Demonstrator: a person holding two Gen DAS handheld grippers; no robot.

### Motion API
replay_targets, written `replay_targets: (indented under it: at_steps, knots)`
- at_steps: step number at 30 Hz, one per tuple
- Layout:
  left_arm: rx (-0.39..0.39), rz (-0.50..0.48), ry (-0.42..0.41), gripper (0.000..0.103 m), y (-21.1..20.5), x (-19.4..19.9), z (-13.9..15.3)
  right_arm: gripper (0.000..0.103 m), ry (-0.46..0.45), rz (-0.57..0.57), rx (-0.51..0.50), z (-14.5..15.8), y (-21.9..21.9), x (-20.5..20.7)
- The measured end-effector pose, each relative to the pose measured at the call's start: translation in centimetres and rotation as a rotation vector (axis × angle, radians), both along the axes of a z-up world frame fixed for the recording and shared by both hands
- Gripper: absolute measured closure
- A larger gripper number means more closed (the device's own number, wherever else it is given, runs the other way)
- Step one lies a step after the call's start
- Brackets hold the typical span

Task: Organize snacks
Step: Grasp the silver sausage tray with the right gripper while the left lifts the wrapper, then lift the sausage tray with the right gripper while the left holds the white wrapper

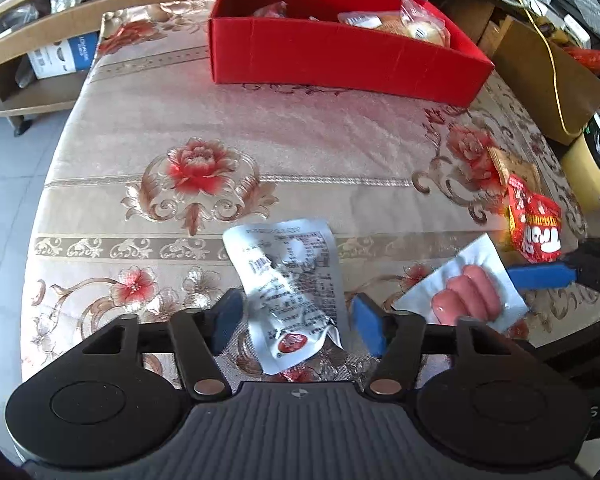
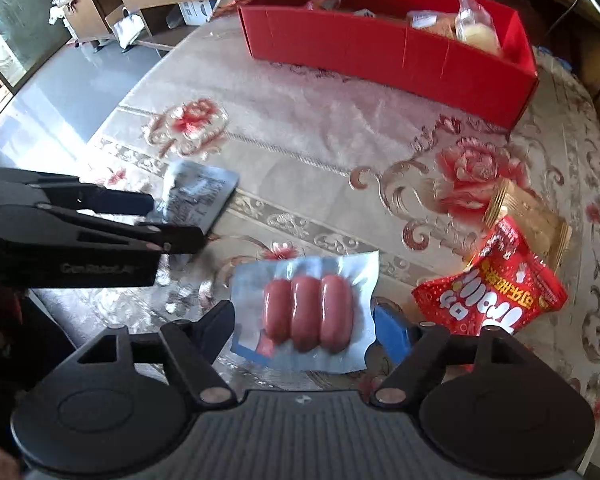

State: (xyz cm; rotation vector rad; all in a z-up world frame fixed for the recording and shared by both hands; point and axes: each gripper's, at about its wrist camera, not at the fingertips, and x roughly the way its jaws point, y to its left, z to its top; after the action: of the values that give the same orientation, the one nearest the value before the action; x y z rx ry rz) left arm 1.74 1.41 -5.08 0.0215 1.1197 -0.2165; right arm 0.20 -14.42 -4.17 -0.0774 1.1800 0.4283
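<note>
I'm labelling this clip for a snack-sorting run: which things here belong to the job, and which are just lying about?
Belongs to the job:
red box
silver snack pouch
sausage pack
red snack bag
golden snack packet
packaged pastries in the box

Just lying about:
floral tablecloth
wooden shelving
yellow cable

Both claws sit low over the surface near its front edge, side by side. The left claw (image 1: 296,322) has its jaws spread wide apart; the right claw (image 2: 306,326) likewise stands with fingers parted, level and pointing forward
</note>
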Motion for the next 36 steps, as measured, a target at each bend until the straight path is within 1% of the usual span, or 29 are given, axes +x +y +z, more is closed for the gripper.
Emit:
replay_targets:
  at_steps: [1, 2, 3, 4, 5, 6, 7, 9, 13, 18, 19, 20, 21, 22, 23, 26, 29, 30, 31, 32, 34, 36]
  knots:
    - [0.007, -0.016, 0.004, 0.016, -0.4, -0.1, -0.1, 0.024, -0.009, 0.006, -0.001, 0.0, 0.1, 0.0]
    - [0.023, -0.027, 0.005, 0.014, -0.8, -0.1, -0.4, 0.025, -0.013, 0.01, 0.002, 0.0, 0.0, -0.1]
    - [0.048, -0.031, 0.0, 0.014, -1.2, -0.1, -0.5, 0.025, -0.014, 0.007, 0.009, 0.0, -0.1, 0.0]
    - [0.071, -0.027, -0.006, 0.016, -1.5, 0.0, -0.6, 0.025, -0.014, 0.004, 0.013, 0.0, -0.4, -0.1]
    - [0.092, -0.016, -0.019, 0.026, -1.5, 0.0, -0.5, 0.027, -0.02, 0.002, 0.017, 0.0, -0.5, -0.1]
    - [0.112, -0.004, -0.034, 0.03, -1.5, 0.0, -0.5, 0.027, -0.022, -0.005, 0.023, 0.0, -0.8, -0.1]
    - [0.105, 0.008, -0.04, 0.041, -1.3, 0.1, -0.3, 0.029, -0.022, -0.013, 0.031, 0.1, -1.1, -0.1]
    - [0.077, 0.03, -0.035, 0.044, -0.7, 0.2, -0.1, 0.03, -0.024, -0.024, 0.049, 0.3, -1.7, -0.2]
    - [0.071, 0.028, -0.043, 0.047, -0.8, -0.5, 0.4, 0.034, -0.042, -0.033, 0.063, 0.8, -2.2, -0.3]
    - [0.051, 0.027, -0.066, 0.047, -1.2, -0.8, 1.4, 0.035, -0.07, -0.052, 0.098, 1.7, -2.8, -0.2]
    - [0.047, 0.029, -0.067, 0.047, -1.2, -0.7, 1.7, 0.037, -0.077, -0.058, 0.104, 2.0, -3.0, -0.2]
    - [0.045, 0.03, -0.071, 0.047, -1.3, -0.7, 1.9, 0.051, -0.083, -0.065, 0.113, 2.2, -3.2, -0.2]
    - [0.045, 0.031, -0.075, 0.047, -1.3, -0.7, 2.1, 0.058, -0.085, -0.076, 0.127, 2.5, -3.5, 0.0]
    - [0.045, 0.031, -0.081, 0.047, -1.4, -0.7, 2.4, 0.06, -0.074, -0.088, 0.154, 2.6, -3.9, 0.1]
    - [0.046, 0.03, -0.087, 0.047, -1.5, -0.8, 2.6, 0.06, -0.068, -0.099, 0.172, 2.7, -4.2, 0.3]
    - [0.05, 0.033, -0.097, 0.047, -1.6, -0.9, 3.0, 0.06, -0.061, -0.114, 0.15, 2.5, -4.0, 0.6]
    - [0.038, 0.031, -0.088, 0.046, -1.4, -1.0, 3.2, 0.059, -0.047, -0.076, 0.121, 2.3, -3.2, 0.3]
    - [0.032, 0.025, -0.092, 0.046, -1.3, -1.1, 3.5, 0.057, -0.047, -0.048, 0.112, 2.4, -2.7, 0.1]
    - [0.026, 0.022, -0.098, 0.046, -1.1, -1.1, 3.6, 0.051, -0.041, -0.031, 0.107, 2.4, -2.4, 0.1]
    - [0.013, 0.024, -0.103, 0.046, -0.9, -1.0, 3.7, 0.045, -0.023, -0.038, 0.111, 2.2, -2.3, 0.1]
    - [-0.025, 0.029, -0.104, 0.046, -0.4, -0.7, 3.6, 0.045, 0.051, -0.109, 0.151, 1.7, -2.8, 0.3]
    - [-0.062, 0.029, -0.1, 0.046, 0.2, -0.4, 3.3, 0.045, 0.102, -0.149, 0.207, 1.4, -3.3, -0.3]
